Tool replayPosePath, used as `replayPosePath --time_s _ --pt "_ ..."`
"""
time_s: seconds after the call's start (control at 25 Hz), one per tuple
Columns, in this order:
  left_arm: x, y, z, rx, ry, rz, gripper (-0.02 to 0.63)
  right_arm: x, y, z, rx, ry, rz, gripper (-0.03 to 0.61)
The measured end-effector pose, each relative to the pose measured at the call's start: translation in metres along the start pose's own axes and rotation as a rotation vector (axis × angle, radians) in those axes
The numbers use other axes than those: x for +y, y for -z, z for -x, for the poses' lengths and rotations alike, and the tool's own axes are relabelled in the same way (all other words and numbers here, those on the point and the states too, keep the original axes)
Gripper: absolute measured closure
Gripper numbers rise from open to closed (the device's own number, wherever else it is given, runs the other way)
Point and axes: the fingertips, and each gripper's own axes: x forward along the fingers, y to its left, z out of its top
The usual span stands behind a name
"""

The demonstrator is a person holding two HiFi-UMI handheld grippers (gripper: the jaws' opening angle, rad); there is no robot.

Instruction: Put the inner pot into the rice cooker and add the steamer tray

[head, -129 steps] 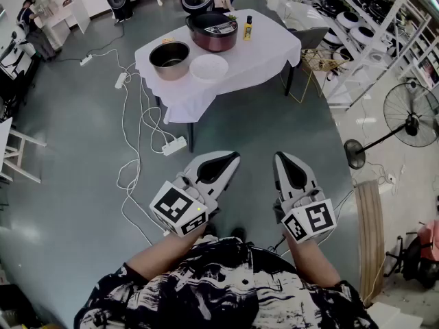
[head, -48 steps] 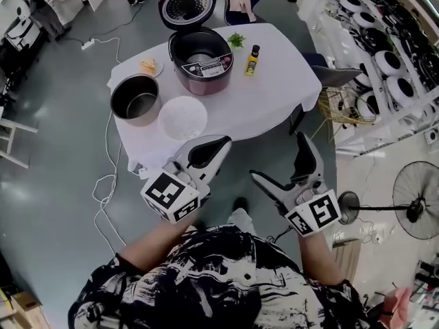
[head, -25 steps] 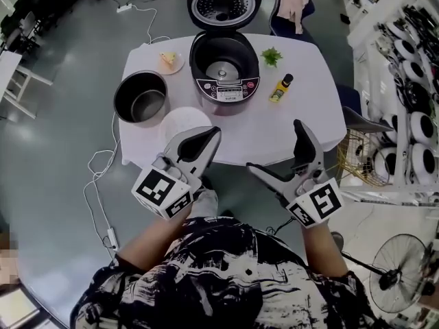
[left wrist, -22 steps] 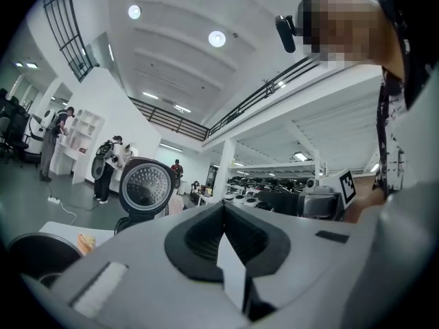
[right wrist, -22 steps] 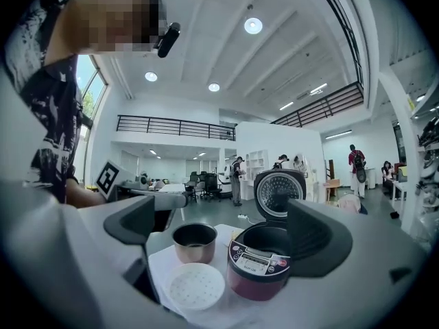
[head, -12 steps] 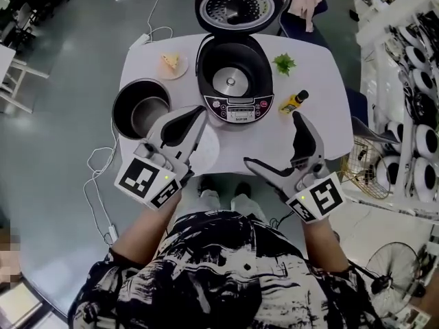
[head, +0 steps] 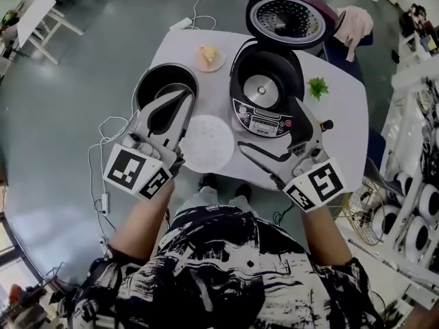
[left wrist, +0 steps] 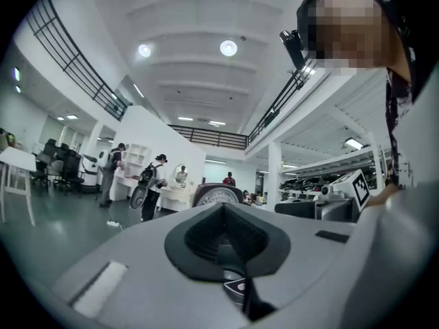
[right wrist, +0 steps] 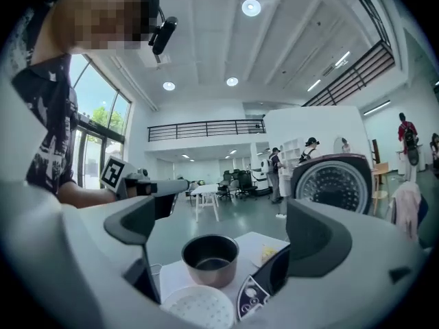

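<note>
Reference item: the maroon round rice cooker (head: 266,93) stands on the white-covered desk (head: 343,132). Its hinged lid (head: 288,18) is swung open on the far side. The open cavity shows a silver heating plate (head: 262,90).

**Task items**
- The dark round metal inner pot (head: 159,82) stands upright on the desk to the left of the rice cooker, apart from it.
- The white perforated round steamer tray (head: 206,142) lies flat on the desk at the near left of the rice cooker. It sits just beside the rice cooker's front and near the inner pot.

**Left tongs** (head: 184,96)
- The jaws are pressed together with nothing between them.
- In the head view they lie over the near right part of the inner pot, left of the rice cooker.
- Contact with the pot cannot be determined.

**Right tongs** (head: 269,125)
- The jaws are spread wide and grip nothing.
- They are at the front of the rice cooker, on the person's side, over its control panel (head: 257,118).
- The right gripper view looks between the jaws at the inner pot and the steamer tray, with the panel edge at the right-hand jaw.

**Other items**
- A small plate with a cake slice (head: 209,55) sits to the far left of the rice cooker, beyond the inner pot.
- A green leafy sprig (head: 317,86) lies on the desk just to the right of the rice cooker.
- A pink cloth (head: 353,22) hangs beyond the desk, to the right of the open lid.
</note>
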Motion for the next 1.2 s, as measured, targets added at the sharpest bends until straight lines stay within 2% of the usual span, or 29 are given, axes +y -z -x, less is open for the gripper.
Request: replayPosePath --time_s 0.16,0.32,0.44,0.64,0.8,1.0,1.2 --pt "0.039 -0.006 0.028 -0.023 -0.106 0.001 0.609 0.019 -0.007 -0.07 0.019 -0.097 -0.016 0.028" --pt "0.07 -0.006 0.054 -0.046 -0.172 0.022 0.609 0.028 0.02 -0.145 0.107 -0.101 -0.132 0.028" --pt "0.089 0.0 0.072 -0.061 -0.2 0.048 0.609 0.033 0.066 -0.195 0.226 -0.072 -0.242 0.028" --pt "0.117 0.016 0.1 -0.08 -0.233 0.101 0.609 0.014 0.159 -0.256 0.46 0.022 -0.279 0.028" --pt "0.135 0.027 0.117 -0.086 -0.251 0.139 0.609 -0.014 0.221 -0.282 0.623 0.117 -0.357 0.028" --pt "0.149 0.042 0.134 -0.083 -0.268 0.18 0.609 -0.034 0.273 -0.294 0.783 0.2 -0.389 0.028" --pt "0.162 0.046 0.143 -0.084 -0.281 0.2 0.609 -0.042 0.304 -0.296 0.91 0.213 -0.383 0.029"
